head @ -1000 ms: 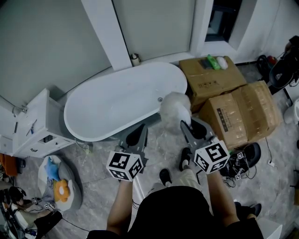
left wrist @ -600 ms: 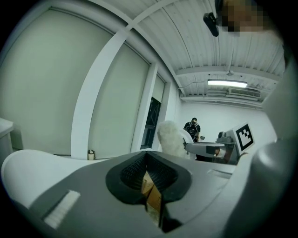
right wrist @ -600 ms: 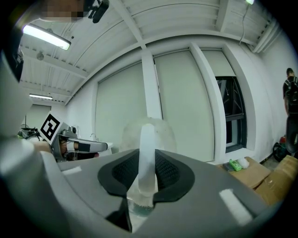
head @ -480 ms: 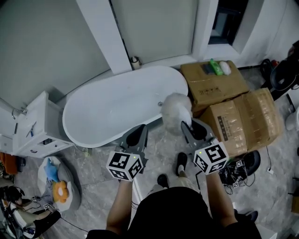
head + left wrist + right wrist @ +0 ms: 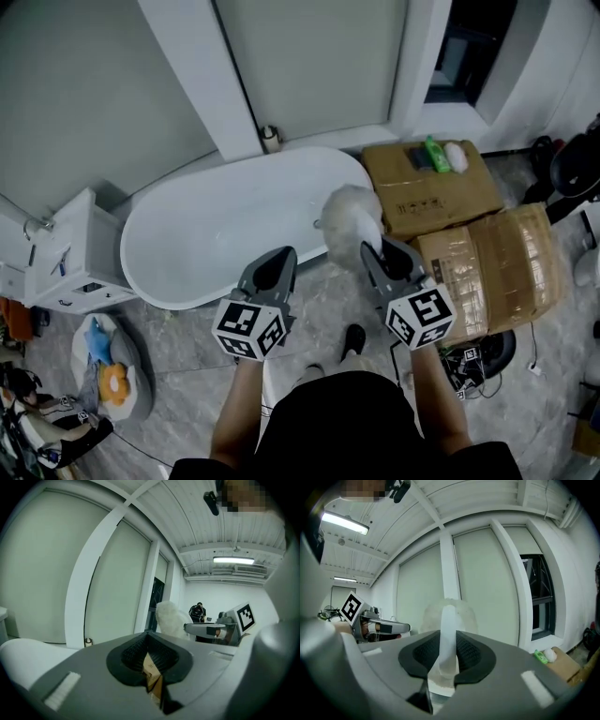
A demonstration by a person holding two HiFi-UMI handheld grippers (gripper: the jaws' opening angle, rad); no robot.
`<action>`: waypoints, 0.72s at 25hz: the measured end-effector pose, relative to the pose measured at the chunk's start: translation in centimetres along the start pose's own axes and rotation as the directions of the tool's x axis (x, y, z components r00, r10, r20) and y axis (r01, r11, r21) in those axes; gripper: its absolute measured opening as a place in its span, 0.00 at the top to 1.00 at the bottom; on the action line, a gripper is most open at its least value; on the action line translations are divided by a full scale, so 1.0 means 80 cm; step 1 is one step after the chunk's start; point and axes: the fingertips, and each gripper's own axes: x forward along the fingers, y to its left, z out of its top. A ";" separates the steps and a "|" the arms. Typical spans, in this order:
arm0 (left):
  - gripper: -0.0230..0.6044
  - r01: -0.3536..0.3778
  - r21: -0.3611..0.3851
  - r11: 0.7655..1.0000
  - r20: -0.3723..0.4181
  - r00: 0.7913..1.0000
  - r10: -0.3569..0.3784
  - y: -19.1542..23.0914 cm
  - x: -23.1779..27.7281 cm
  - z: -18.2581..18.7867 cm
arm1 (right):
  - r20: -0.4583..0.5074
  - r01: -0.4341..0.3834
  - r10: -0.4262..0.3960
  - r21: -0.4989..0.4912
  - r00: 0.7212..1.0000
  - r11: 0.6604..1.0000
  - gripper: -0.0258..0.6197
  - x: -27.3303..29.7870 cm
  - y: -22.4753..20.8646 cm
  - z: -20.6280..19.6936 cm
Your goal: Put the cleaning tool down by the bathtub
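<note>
Right claw [image 5: 373,251] is clamping the cleaning tool [image 5: 352,217] by its handle, left claw [image 5: 277,267] hanging closed, empty; carry step, next likely calling for lowering beside the mid-frame bathtub [image 5: 216,239].

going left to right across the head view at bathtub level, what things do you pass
white cabinet → white oval bathtub → fluffy white cleaning tool → flat brown cardboard box → taped brown cardboard box

Cardboard boxes [image 5: 422,202], white cabinet [image 5: 70,253], green bottle [image 5: 434,148]
</note>
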 end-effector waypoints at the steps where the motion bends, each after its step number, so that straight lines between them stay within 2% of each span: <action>1: 0.97 -0.004 0.000 1.000 0.003 1.000 0.004 -0.002 0.010 0.002 | 0.001 -0.005 0.005 -0.002 1.000 1.000 0.82 0.002 -0.010 0.002; 9: 0.97 -0.037 -0.003 0.999 0.002 0.999 0.037 -0.027 0.070 -0.001 | -0.018 -0.036 0.036 -0.005 0.999 0.999 0.82 0.008 -0.080 -0.007; 18: 0.97 -0.062 -0.024 0.998 -0.046 0.997 0.061 -0.026 0.095 -0.022 | -0.061 -0.046 0.049 0.044 0.997 0.998 0.82 0.020 -0.110 -0.036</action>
